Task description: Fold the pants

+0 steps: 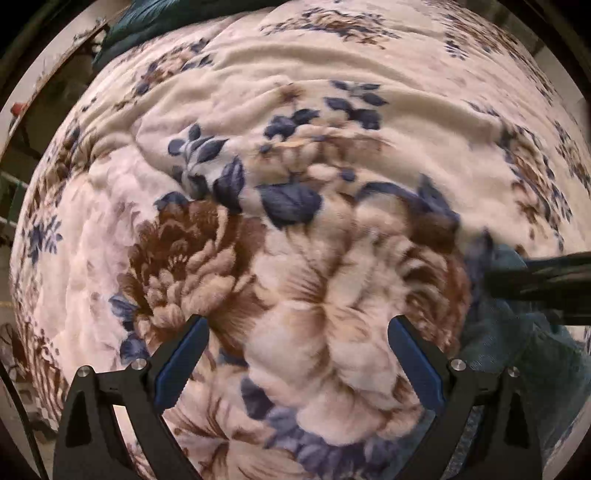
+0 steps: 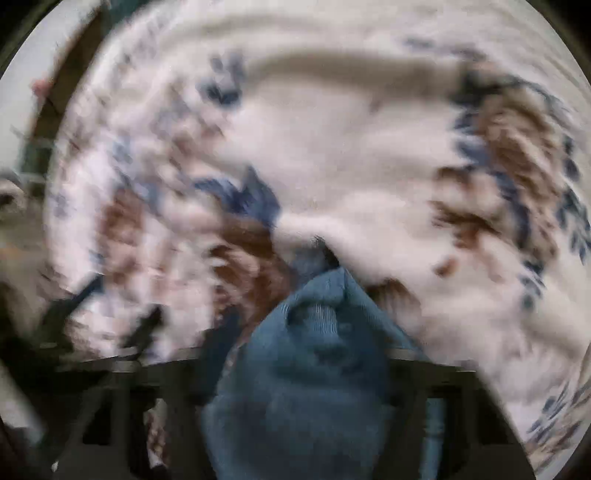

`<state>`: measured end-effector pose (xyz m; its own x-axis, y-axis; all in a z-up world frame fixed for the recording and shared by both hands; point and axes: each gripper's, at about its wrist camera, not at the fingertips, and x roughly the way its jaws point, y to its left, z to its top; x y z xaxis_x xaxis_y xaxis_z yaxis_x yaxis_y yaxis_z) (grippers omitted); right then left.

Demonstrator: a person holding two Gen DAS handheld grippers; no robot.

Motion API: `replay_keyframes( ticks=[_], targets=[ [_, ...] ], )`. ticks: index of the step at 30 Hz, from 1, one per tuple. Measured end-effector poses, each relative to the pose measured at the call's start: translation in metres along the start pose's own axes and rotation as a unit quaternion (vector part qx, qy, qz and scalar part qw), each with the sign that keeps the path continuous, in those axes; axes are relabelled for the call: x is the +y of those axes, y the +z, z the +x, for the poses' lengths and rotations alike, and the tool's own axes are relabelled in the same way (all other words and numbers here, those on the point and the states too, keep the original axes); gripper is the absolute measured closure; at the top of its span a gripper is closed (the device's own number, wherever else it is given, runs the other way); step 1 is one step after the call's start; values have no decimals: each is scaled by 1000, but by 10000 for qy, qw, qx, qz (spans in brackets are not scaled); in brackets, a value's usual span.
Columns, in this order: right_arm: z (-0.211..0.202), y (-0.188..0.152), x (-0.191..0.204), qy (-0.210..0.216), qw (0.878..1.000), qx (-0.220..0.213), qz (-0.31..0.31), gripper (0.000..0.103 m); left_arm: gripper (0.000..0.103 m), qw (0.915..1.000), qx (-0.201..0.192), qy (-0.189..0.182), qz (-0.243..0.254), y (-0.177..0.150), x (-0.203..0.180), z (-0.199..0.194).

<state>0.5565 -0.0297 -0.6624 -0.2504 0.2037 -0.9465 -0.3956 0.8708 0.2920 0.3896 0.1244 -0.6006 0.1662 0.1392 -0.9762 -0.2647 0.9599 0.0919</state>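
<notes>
Over a cream plush blanket (image 1: 295, 110) printed with large brown flowers and dark blue leaves: left gripper (image 1: 297, 321), black-framed, pointing steeply down at the fabric. Stands wide, with only blanket pile showing in the gap. Shows blue pads (image 1: 177, 369) on the inner faces of both fingers, touching no cloth. Hangs above a big pale-brown bloom, clear of the surface as far as can be told.

At the right edge of the left wrist view: right gripper (image 1: 513, 284), a dark blurred shape reaching in from the side. Sits directly over blue denim pants (image 1: 517, 362), a rumpled heap lying on the blanket just to the right of the left gripper's right finger. Touching the denim or just above it: cannot tell through the blur.

From the right wrist view: heavily smeared throughout. Same blue denim pants (image 2: 314, 369) bunched up in the lower middle, rising to a peak and covering the place where the fingers would meet. Hides both fingertips, so cannot tell whether the jaws are pinching the cloth or standing loose around it. Only the black frame visible, low on either side of the bunch. Blanket rippled into long folds behind.

Far off at the top left of the left wrist view: dark teal cloth (image 1: 147, 18) at the blanket's edge.
</notes>
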Motion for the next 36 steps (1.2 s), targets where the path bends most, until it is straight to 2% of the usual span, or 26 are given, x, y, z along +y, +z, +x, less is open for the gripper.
replay_keyframes(
  ticks=[2,4,5,6,7,9,10,11,12,13,14,16,17,18,20,22,23,24,26,27,28,30,32,33,34,36],
  targets=[
    [16,11,7,-76,9998,177,58,71,4,9999,51,-95,-55,3,5,5],
    [18,16,-4,818,9926,412,802,75,4,9996,107,-236,-85,6,9,9],
    [19,16,-15,1502,9795,523,1237,76,4,9995,123,-286,-98,7,10,10],
    [23,14,-30,2260,9562,626,1754,77,4,9992,134,-359,-109,7,11,11],
    [29,11,-43,2676,9366,684,2156,77,4,9988,158,-453,-105,8,12,13],
    [54,-3,-83,3545,8718,828,3277,80,4,9982,221,-554,-97,11,14,18],
    [73,-15,-104,4011,8240,898,3898,81,4,9978,240,-604,-95,14,14,21],
    [84,-23,-116,4223,7952,965,4243,83,4,9976,253,-636,-92,14,14,24],
    [86,-29,-125,4122,7897,944,4445,83,4,9974,277,-656,-89,14,14,26],
    [75,-25,-124,3869,8159,801,4222,83,4,9971,290,-697,-102,15,15,27],
    [59,-17,-117,3533,8520,642,3809,81,4,9970,270,-721,-118,15,15,27],
    [21,2,-91,2590,9257,426,2722,65,4,9973,215,-688,-116,16,17,26],
    [3,8,-75,2193,9499,226,2215,43,4,9976,199,-654,-106,16,11,25],
    [-12,13,-55,1788,9694,63,1680,29,4,9980,172,-604,-101,17,10,25],
    [-18,19,-28,1262,9859,127,1095,29,4,9981,179,-579,-113,20,11,27],
    [-9,23,-5,909,9935,297,615,30,4,9982,176,-538,-180,22,13,26],
    [-1,24,11,649,9968,374,285,41,4,9983,179,-512,-210,24,14,25],
    [9,24,25,236,9985,474,-128,65,4,9984,179,-478,-243,22,14,24],
    [25,19,44,-307,9955,450,-780,68,4,9987,178,-377,-289,22,17,27],
    [34,23,49,-438,9940,542,-838,72,4,9986,200,-371,-310,20,20,28],
    [40,26,50,-375,9952,629,-655,74,4,9985,225,-372,-333,19,23,30],
    [46,34,47,-79,9973,721,-133,75,4,9982,278,-390,-373,15,27,35],
    [46,36,21,749,9912,791,755,76,4,9979,331,-405,-391,12,28,36],
    [47,34,1,1364,9780,845,1332,80,4,9975,349,-451,-423,11,30,37],
    [51,28,-27,1966,9551,863,2044,83,4,9971,359,-492,-446,10,32,38],
    [63,14,-60,2440,9259,830,2762,89,4,9964,378,-579,-489,6,34,38]
  ],
)
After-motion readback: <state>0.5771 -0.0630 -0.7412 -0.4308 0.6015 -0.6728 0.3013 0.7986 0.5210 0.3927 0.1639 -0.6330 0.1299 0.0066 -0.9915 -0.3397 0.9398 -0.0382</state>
